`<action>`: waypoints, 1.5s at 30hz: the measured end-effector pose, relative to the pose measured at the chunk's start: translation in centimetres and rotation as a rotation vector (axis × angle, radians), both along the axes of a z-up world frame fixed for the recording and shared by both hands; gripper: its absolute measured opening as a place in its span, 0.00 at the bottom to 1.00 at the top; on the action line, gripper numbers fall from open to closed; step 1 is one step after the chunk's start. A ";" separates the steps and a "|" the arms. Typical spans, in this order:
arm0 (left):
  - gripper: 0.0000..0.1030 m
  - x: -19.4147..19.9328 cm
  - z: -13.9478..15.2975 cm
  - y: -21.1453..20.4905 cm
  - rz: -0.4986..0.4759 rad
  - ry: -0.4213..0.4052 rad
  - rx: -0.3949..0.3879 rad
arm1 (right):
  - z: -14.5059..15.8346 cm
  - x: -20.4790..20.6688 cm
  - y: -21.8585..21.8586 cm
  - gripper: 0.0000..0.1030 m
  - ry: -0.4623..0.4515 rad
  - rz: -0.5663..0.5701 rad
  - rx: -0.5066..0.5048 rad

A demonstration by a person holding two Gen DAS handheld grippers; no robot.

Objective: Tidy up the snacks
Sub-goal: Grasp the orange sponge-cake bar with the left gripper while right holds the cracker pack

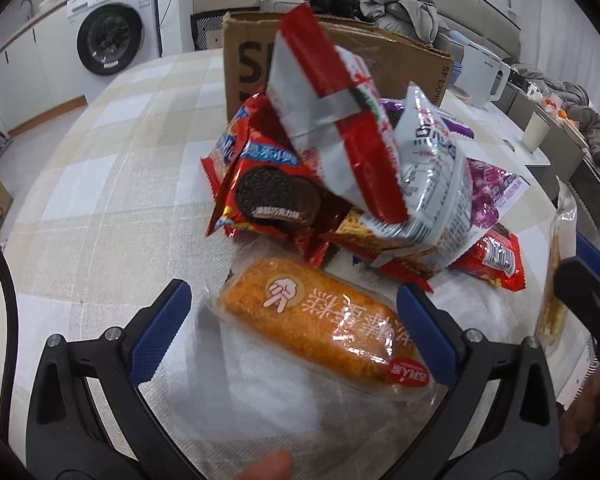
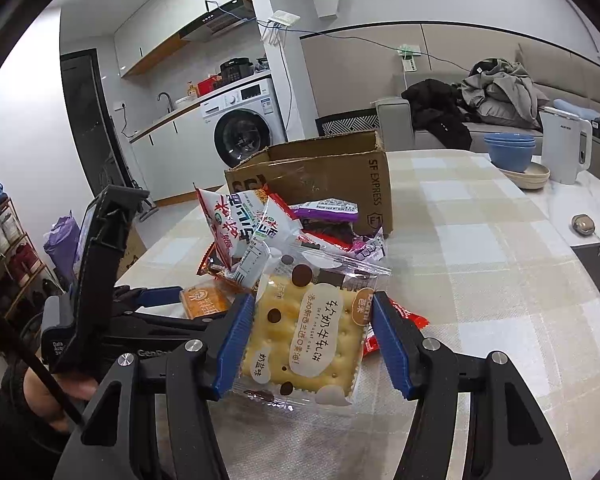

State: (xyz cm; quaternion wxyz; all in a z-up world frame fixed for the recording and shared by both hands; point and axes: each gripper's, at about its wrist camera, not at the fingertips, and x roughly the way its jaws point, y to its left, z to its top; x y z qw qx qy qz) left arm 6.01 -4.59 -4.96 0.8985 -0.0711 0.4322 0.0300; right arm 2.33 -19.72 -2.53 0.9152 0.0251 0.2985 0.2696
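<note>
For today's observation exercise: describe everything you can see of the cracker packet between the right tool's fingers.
The cracker packet is a clear, glossy plastic wrapper holding a pale yellow square cracker sandwich with pricked holes. It carries brown dots, a white label with dark Chinese characters and a brown corner patch. It looks sealed and is tilted toward the camera, between the blue pads of the right tool, whose fingers flank its sides. Its far edge lies against the snack pile.

Snack count on the bench

One cardboard box [image 2: 312,178] at 12 o'clock; one orange cake pack [image 1: 320,320], one cookie pack [image 1: 260,184], one cracker pack [image 2: 304,340], two purple packs [image 1: 496,196]; two stacked blue bowls [image 2: 510,150] at 2 o'clock; one white kettle [image 2: 564,148].
</note>
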 end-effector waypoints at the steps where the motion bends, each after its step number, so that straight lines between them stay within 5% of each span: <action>1: 0.99 -0.1 -0.1 0.5 0.004 0.004 0.002 | 0.0 0.0 0.0 0.58 0.001 0.001 -0.001; 8: 0.99 -0.4 -0.5 2.0 0.030 0.032 0.040 | 0.0 -0.1 0.0 0.58 0.003 0.003 -0.004; 14: 0.98 0.7 -0.9 2.5 0.031 0.038 -0.030 | -0.1 0.2 0.1 0.58 0.009 0.002 -0.001; 31: 0.49 0.6 -2.5 1.8 -0.031 0.011 -0.039 | -0.3 0.4 0.3 0.58 0.012 0.001 -0.004; 45: 0.36 -4.0 -1.4 5.8 -0.042 -0.054 -0.103 | 0.0 0.6 0.6 0.58 0.007 0.026 0.011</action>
